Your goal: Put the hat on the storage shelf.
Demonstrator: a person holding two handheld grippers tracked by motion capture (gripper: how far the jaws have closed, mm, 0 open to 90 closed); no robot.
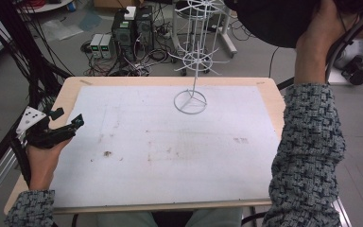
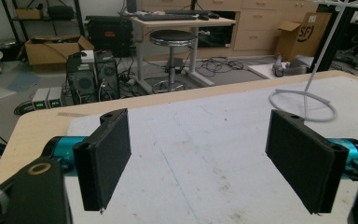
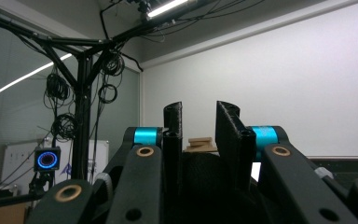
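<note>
Item: white wire display stand (image 1: 194, 56), 1 unit. Location: far centre of the counter (image 1: 71, 94), on the white mat (image 1: 160, 142), well apart from both claws.

Build: thin welded wire; ring base (image 1: 189, 101), 1 slim central stem, tiers of radiating spokes above. Judged light, stiff but springy, top-heavy, easily tipped; the smooth coated wire is likely slippery, and the spokes would bend under load.

Best hold: the central stem low down, just above the ring, or the ring's rim; avoid the spokes.

Orientation: long axis vertical, upright, base down; spokes point outward all round.

Left claw (image 1: 68, 124): near left edge of counter, jaws wide, nothing between them, aimed across the mat toward the stand.

Right claw (image 3: 199, 135): raised off the counter, jaws drawn narrow with a slim gap, nothing visibly gripped.
</note>
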